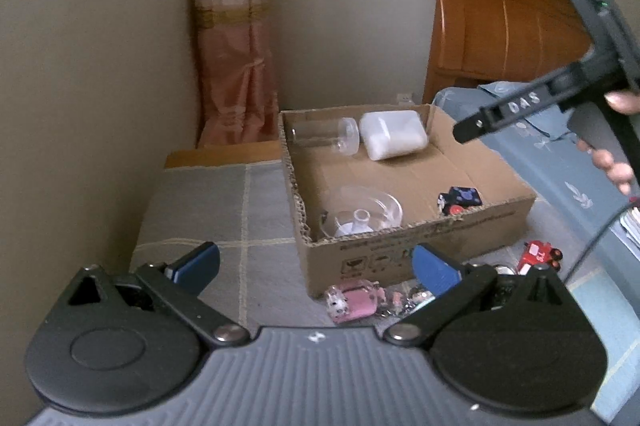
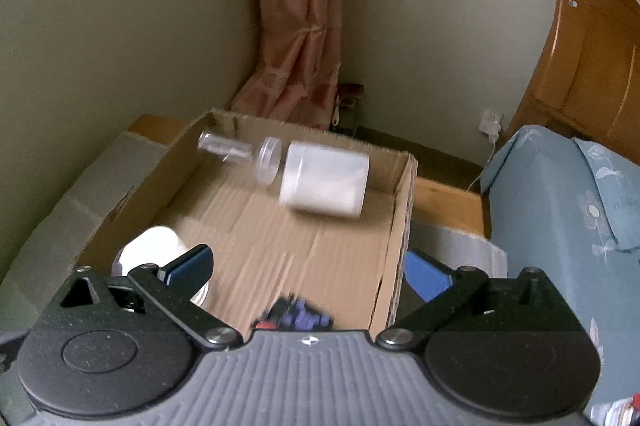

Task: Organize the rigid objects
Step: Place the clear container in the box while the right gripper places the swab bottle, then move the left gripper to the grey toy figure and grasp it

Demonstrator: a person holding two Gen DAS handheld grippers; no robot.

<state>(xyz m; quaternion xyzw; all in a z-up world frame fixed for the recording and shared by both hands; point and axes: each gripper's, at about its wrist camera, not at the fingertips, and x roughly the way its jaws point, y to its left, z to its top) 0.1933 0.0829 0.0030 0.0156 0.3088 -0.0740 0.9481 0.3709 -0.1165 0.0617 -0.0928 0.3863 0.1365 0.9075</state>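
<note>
Your left gripper (image 1: 316, 268) stands wide open with nothing between its blue-padded fingers (image 1: 198, 260); it hovers over the grey checked cloth (image 1: 224, 209), short of the near wall of the shallow brown cardboard box (image 1: 400, 250).

Working left to right inside that box in the left wrist view: at the 12 o'clock end a clear plastic bottle (image 1: 324, 135) lies on its side, cap end just beside a white frosted plastic jar (image 1: 394, 134), also on its side. At the box's 7 o'clock corner sits a clear round plastic dish (image 1: 362, 211) with a small clear cap in it. At 5 o'clock, against the near wall, lies a small dark blue and red toy (image 1: 460, 201).

Outside the box, at its near wall on the cloth, lies a pink and white toy (image 1: 356, 300) with some small keyring-like bits beside it; these are too blurred to name. Further right, at about 4 o'clock from the box, a red toy vehicle (image 1: 538, 254) lies on the cloth.

Your right gripper (image 2: 312, 272) is above the box's near right part, with its jaws at their widest and empty. Its left finger (image 2: 192, 264) hangs over the box floor beside the dish, which reads white here; its right finger (image 2: 426, 276) is outside the box's right wall. The dark toy (image 2: 296, 318) lies blurred just below it. Your right hand (image 1: 612, 161) grips its handle.
</note>
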